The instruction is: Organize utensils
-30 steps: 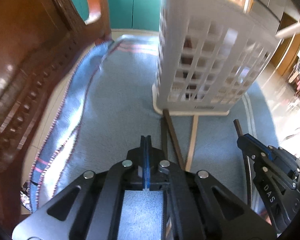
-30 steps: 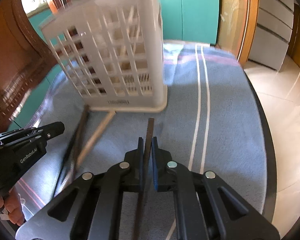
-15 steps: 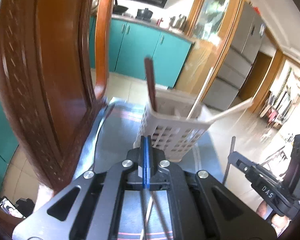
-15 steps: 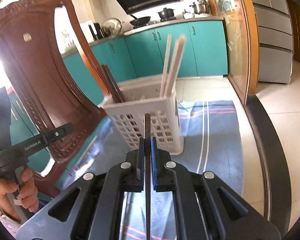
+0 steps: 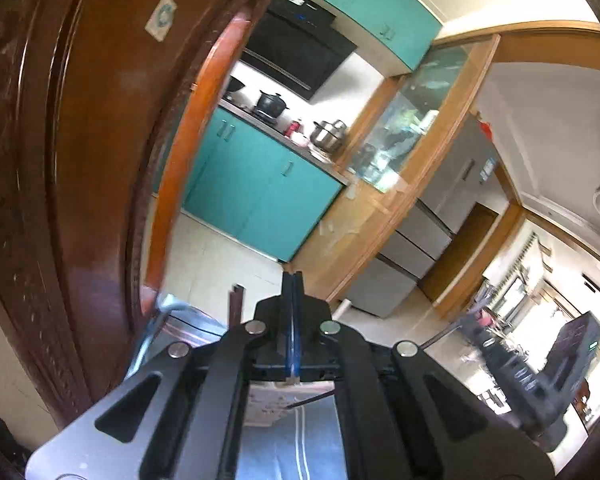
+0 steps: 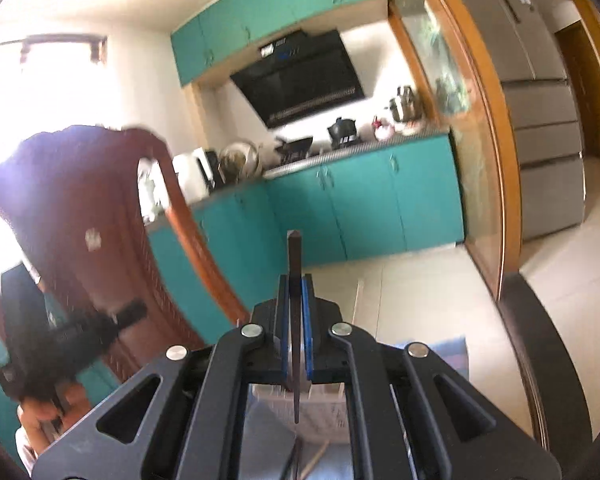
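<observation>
My right gripper (image 6: 295,280) is shut on a dark brown chopstick (image 6: 294,256), which stands upright between the blue pads and pokes out above and below them. The white slotted utensil basket (image 6: 320,412) shows low, behind the gripper body, with loose chopsticks (image 6: 316,456) on the blue cloth beneath. My left gripper (image 5: 292,280) is shut with nothing between its pads. In the left wrist view a dark chopstick end (image 5: 235,304) stands just left of the fingers, and the basket (image 5: 272,404) shows under the gripper. The right gripper (image 5: 540,384) shows at the lower right there.
A carved brown wooden chair back (image 5: 60,160) fills the left of the left wrist view and also stands at the left in the right wrist view (image 6: 100,240). Teal kitchen cabinets (image 6: 360,208), a range hood, pots and a grey fridge (image 6: 540,100) lie beyond.
Both grippers have risen and tilted upward, so the basket and cloth dropped to the bottom of both views. The right gripper lifted the dark chopstick off the cloth.
</observation>
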Demonstrator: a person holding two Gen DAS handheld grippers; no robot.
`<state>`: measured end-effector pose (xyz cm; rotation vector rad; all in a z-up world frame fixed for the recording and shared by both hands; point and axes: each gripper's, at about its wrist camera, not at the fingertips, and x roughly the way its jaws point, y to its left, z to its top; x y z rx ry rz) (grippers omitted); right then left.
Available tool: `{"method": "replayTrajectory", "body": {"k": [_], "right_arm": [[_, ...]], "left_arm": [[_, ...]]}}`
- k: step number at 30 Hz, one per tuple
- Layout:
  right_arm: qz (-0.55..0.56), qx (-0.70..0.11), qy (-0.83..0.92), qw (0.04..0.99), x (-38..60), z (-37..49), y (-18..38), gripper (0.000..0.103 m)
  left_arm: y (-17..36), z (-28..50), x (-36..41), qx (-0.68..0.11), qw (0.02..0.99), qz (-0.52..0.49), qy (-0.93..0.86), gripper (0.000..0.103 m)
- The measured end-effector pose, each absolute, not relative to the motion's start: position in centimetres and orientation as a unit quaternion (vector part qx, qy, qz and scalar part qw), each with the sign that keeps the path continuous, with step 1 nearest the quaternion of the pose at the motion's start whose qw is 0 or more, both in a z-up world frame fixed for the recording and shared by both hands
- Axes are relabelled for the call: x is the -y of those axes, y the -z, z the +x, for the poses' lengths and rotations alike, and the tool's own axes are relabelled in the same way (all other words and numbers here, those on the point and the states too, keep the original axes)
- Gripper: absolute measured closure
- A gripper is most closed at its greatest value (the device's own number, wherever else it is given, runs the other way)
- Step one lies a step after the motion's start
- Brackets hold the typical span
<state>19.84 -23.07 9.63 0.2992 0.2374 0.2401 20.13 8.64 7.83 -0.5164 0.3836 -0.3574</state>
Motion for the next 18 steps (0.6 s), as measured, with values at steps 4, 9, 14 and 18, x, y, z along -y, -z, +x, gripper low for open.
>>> {"method": "replayTrajectory", "body": {"k": [4,9,14,18], "right_arm": [[0.151,-0.118,-0.116,0.975,23.4,20.3,-9.7,0.096],[0.150,-0.149,-0.138,0.968,23.3,18.6,-6.6,0.096],[0.154,-0.190,-0.142,0.959,23.4,17.5,-3.5,0.096],[0.165,-0.215,-0.144,0.952,23.8,17.4,-1.4,0.096]], "left_arm": [[-6.0,20.6,-7.8,-0.211,0.934,-0.235,0.165,0.102],[0.2,21.2,-5.1,-0.330,0.922,-0.145,0.143,0.102],[8.9,23.0,-2.5,-0.467,0.868,-0.098,0.136,0.102],[12.7,24.3,-0.9,-0.522,0.842,-0.062,0.121,0.101]]}}
